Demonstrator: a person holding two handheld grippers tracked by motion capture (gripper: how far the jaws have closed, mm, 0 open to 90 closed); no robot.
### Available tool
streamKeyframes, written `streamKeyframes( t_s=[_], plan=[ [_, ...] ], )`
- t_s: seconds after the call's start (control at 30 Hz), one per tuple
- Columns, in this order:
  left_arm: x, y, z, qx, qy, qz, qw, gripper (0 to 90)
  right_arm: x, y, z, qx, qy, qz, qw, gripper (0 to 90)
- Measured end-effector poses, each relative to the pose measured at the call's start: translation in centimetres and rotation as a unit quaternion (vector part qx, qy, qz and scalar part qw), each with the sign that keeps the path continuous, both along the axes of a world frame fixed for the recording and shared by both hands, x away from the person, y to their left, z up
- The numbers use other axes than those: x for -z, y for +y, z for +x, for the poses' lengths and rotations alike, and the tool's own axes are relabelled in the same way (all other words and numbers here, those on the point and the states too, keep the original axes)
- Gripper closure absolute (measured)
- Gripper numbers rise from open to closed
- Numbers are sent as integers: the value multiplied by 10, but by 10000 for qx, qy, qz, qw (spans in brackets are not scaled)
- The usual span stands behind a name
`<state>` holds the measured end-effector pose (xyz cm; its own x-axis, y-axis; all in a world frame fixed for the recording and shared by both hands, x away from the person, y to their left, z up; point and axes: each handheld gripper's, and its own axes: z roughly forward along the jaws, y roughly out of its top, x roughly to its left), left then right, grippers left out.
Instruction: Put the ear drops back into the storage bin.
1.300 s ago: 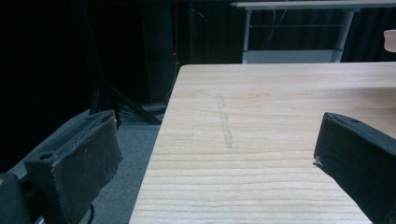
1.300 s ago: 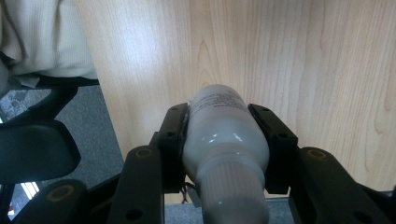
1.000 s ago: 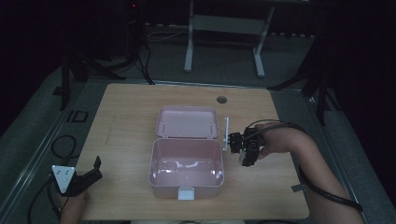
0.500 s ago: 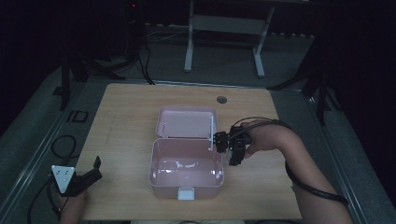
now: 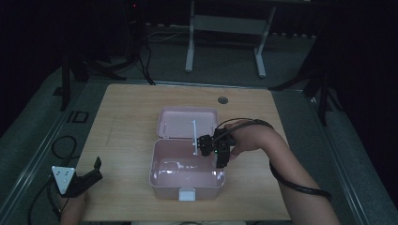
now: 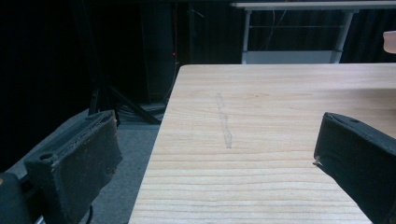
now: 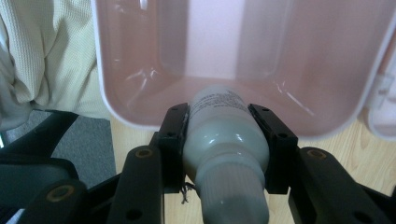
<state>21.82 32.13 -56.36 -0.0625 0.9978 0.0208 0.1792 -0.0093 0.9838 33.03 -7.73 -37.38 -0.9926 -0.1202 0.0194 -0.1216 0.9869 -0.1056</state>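
Note:
An open pink plastic box (image 5: 187,185) stands mid-table, its lid (image 5: 187,123) laid back flat behind it. My right gripper (image 5: 207,146) hovers at the box's right rim, pointing left over the inside. In the right gripper view its jaws (image 7: 226,116) are shut on a white bottle (image 7: 224,140), cap toward the camera, with the bare pink box bottom (image 7: 243,93) just beyond. My left gripper (image 5: 96,169) rests at the table's front left corner. Its jaws (image 6: 217,154) stand wide apart with only bare wood between them.
The wooden table (image 5: 126,126) has a round cable hole (image 5: 223,100) at the back. A white latch (image 5: 187,194) sits on the box's front wall. A cable (image 5: 300,185) trails along the right forearm. Dark floor and a white frame (image 5: 225,23) lie behind.
My right gripper has carried the bottle leftward, from beside the box's right side to over its right rim. The left gripper has stayed put.

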Motion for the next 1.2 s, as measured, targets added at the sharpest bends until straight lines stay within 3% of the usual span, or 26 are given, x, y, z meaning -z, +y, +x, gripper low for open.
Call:
streamKeyframes(
  t_s=[0.67, 1.2],
  plan=[
    [0, 0, 0, 20, 6, -8, 10000, 5, 24, 17, -2, -405, 71, -109, 9991, 597],
    [0, 0, 0, 30, -2, -6, 10000, 5, 70, 23, 0, -692, 166, -114, 9974, 597]
  ],
)
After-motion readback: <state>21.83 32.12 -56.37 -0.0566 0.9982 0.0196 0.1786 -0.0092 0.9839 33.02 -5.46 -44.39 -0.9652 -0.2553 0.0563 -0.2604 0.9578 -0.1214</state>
